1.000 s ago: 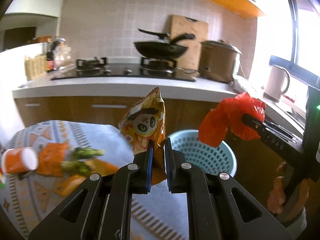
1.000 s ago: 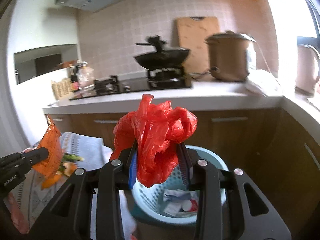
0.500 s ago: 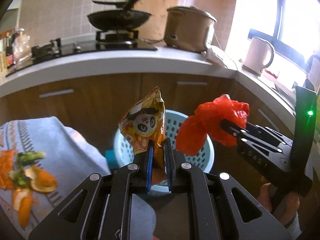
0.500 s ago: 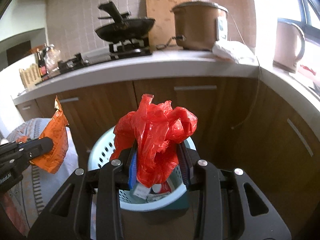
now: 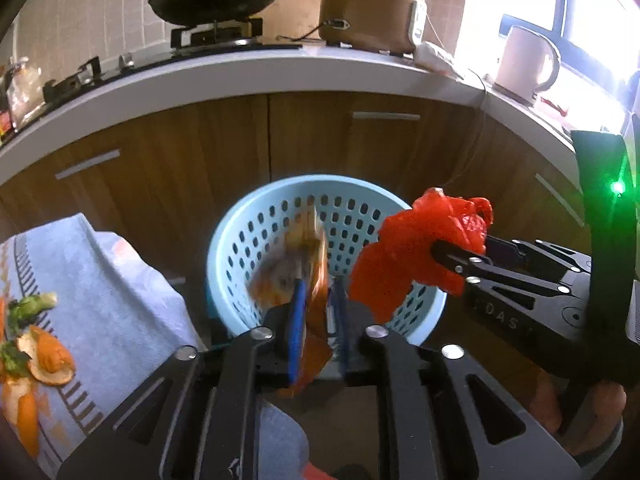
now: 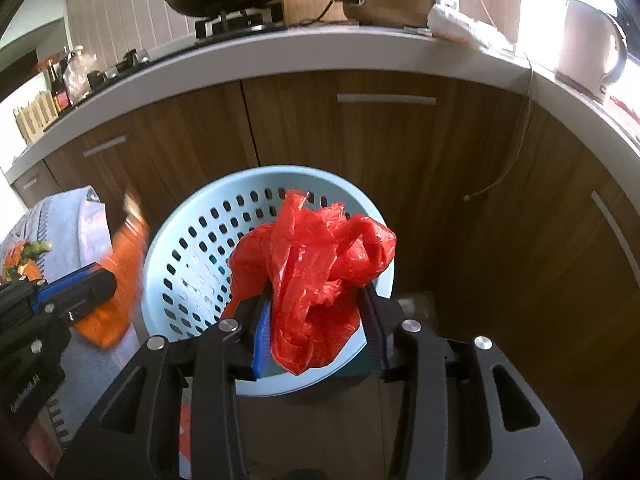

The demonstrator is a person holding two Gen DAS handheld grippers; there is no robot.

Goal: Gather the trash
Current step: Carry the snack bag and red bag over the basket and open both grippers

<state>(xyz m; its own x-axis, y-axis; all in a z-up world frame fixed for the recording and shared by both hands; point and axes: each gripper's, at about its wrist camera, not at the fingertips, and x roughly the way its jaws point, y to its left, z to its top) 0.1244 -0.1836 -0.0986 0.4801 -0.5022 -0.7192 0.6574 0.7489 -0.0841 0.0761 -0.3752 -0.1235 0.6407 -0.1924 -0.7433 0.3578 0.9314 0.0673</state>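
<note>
A light blue perforated basket point(image 5: 280, 216) stands on the floor by the cabinets; it also shows in the right wrist view point(image 6: 192, 240). My left gripper point(image 5: 318, 316) has its jaws slightly parted around an orange snack bag point(image 5: 288, 276), which is blurred and tilting over the basket. The bag also shows in the right wrist view point(image 6: 120, 280). My right gripper point(image 6: 316, 324) is shut on a crumpled red plastic bag point(image 6: 320, 264), held just above the basket's right rim; the bag shows in the left wrist view too point(image 5: 416, 256).
A table with a blue patterned cloth point(image 5: 100, 292) holds orange peels point(image 5: 48, 360) and greens point(image 5: 28, 308) at the left. Brown cabinets point(image 6: 360, 152) and a white counter point(image 5: 240, 76) with wok, cooker and kettle stand behind the basket.
Both grippers have moved down and closer to the basket. The left jaws have parted a little and the snack bag has tipped and blurred. The red bag stays gripped.
</note>
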